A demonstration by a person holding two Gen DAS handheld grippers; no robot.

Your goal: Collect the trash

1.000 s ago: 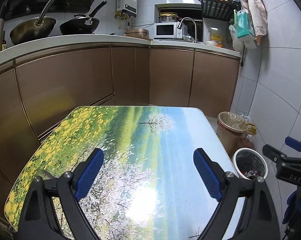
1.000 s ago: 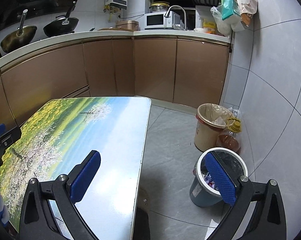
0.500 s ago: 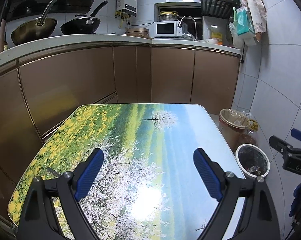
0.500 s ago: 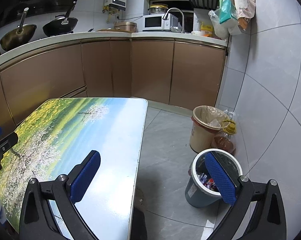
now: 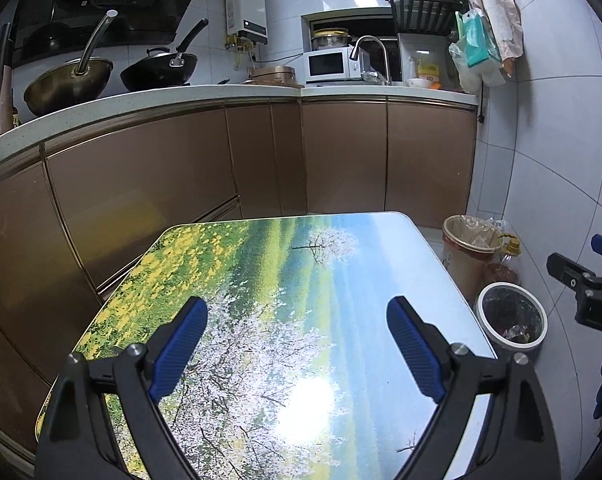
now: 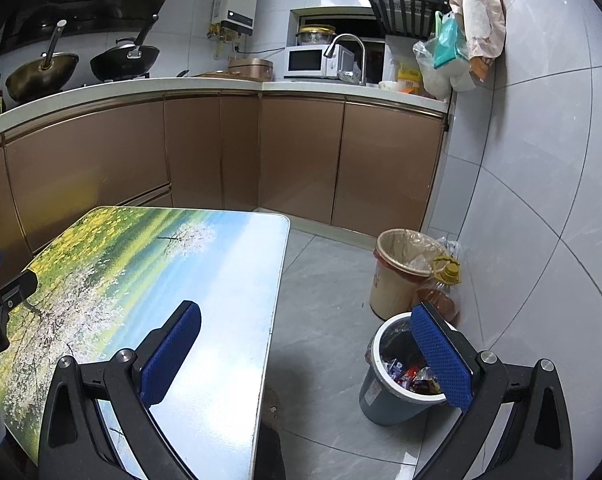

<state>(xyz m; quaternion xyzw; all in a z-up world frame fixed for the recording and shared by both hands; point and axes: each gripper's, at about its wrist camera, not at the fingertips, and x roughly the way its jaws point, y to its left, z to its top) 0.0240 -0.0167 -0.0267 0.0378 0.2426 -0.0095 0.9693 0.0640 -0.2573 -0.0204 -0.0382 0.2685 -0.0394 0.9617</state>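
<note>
**Both grippers empty over a bare table; trash sits in the floor bin**

Your table (image 5: 285,280) fills the lower frame in both views, its printed landscape top bare, with no loose trash on it that I can see. It stands away from the brown cabinets (image 5: 149,184), leaving a floor strip on its right side, which is likely why the bins are parked there: reachable from the table edge, against the tiled wall.

The tan lined bin (image 6: 401,268) sits furthest back with an oil bottle (image 6: 441,288) touching it. The grey bin (image 6: 385,396) is nearest to you, and the collected wrappers (image 6: 413,376) are inside it.

Your left gripper (image 5: 297,344) hangs above the table centre, tilted down and forward, fingers spread wide, nothing between them. Your right gripper (image 6: 309,352) straddles the table's right edge, also spread and empty; its right finger (image 6: 441,360) overlaps the grey bin's rim in view, so judging by that, you're positioned above and beside the bin.
</note>
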